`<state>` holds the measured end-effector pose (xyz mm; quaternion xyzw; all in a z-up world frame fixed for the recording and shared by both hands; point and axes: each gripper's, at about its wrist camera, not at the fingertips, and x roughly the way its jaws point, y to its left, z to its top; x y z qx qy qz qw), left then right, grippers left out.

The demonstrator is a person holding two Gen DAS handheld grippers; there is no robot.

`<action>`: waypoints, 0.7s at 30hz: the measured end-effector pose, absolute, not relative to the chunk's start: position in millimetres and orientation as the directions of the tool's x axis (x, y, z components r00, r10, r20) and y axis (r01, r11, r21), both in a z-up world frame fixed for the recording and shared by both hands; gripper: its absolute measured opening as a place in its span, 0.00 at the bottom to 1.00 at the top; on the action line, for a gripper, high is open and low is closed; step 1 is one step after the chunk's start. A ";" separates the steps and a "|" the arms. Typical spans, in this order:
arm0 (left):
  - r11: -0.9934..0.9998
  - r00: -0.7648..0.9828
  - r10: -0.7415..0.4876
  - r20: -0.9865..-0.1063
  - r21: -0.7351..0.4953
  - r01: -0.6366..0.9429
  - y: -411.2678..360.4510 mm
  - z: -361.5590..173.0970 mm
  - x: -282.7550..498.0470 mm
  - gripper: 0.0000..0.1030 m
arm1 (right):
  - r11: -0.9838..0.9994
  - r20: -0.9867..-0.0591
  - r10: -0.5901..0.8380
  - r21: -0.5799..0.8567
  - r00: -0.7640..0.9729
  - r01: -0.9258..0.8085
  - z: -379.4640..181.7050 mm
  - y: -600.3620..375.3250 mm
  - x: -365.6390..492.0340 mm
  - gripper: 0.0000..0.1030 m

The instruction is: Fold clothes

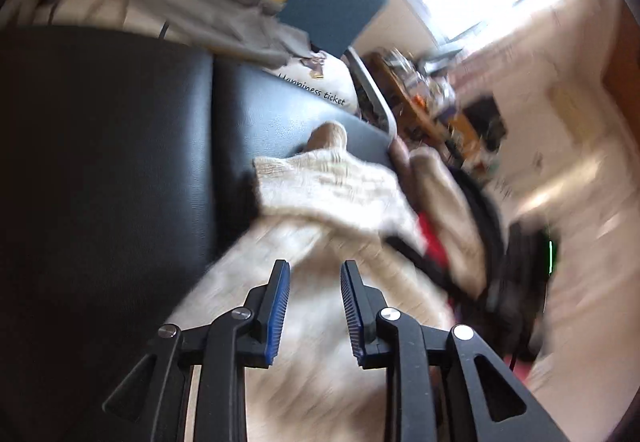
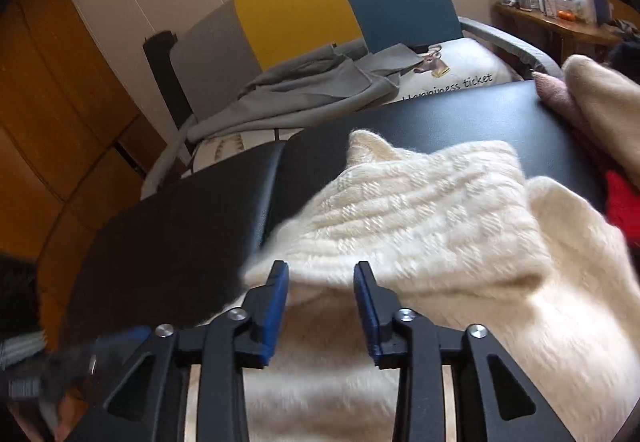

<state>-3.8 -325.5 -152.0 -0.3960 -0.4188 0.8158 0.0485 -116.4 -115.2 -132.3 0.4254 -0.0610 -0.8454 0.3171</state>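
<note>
A black table [image 2: 400, 122] carries a cream sweater [image 2: 420, 226] along its near edge, spreading toward the right corner. One part is already turned over the body, its knitted end lying on top near the table's middle; the rest looks unfolded, though blur in the left view makes that uncertain. More clothes [image 2: 592, 98] wait at the far right corner, so the job seems early. The right gripper [image 2: 321, 274] hangs over the sweater with jaws apart, gripping nothing. The left gripper [image 1: 315, 274] is likewise parted and empty above the sweater.
</note>
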 end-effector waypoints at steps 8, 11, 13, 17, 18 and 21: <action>-0.491 -0.648 0.511 -0.565 -0.811 0.319 -307.9 -178.3 -62.3 0.28 | -0.876 -0.735 -0.467 0.308 -0.491 0.372 -146.7 -61.0 -82.3 0.58; -0.468 -0.625 0.547 -0.558 -0.822 0.325 -285.3 -189.9 -85.4 0.31 | -0.885 -0.772 -0.452 0.326 -0.447 0.331 -171.3 -49.4 -81.6 0.60; -0.450 -0.618 0.552 -0.560 -0.824 0.345 -277.4 -198.8 -97.5 0.31 | -0.877 -0.759 -0.470 0.346 -0.451 0.333 -178.1 -45.7 -79.5 0.62; -0.414 -0.612 0.554 -0.565 -0.824 0.386 -266.3 -213.1 -119.7 0.32 | -0.859 -0.734 -0.494 0.330 -0.465 0.393 -181.2 -51.7 -77.1 0.79; -0.408 -0.612 0.551 -0.567 -0.823 0.395 -265.4 -215.7 -123.8 0.32 | -0.856 -0.734 -0.493 0.313 -0.467 0.411 -182.6 -54.4 -76.0 0.83; -0.379 -0.585 0.553 -0.593 -0.805 0.458 -264.8 -229.6 -134.6 0.31 | -0.847 -0.726 -0.501 0.299 -0.471 0.440 -184.9 -56.7 -75.0 0.89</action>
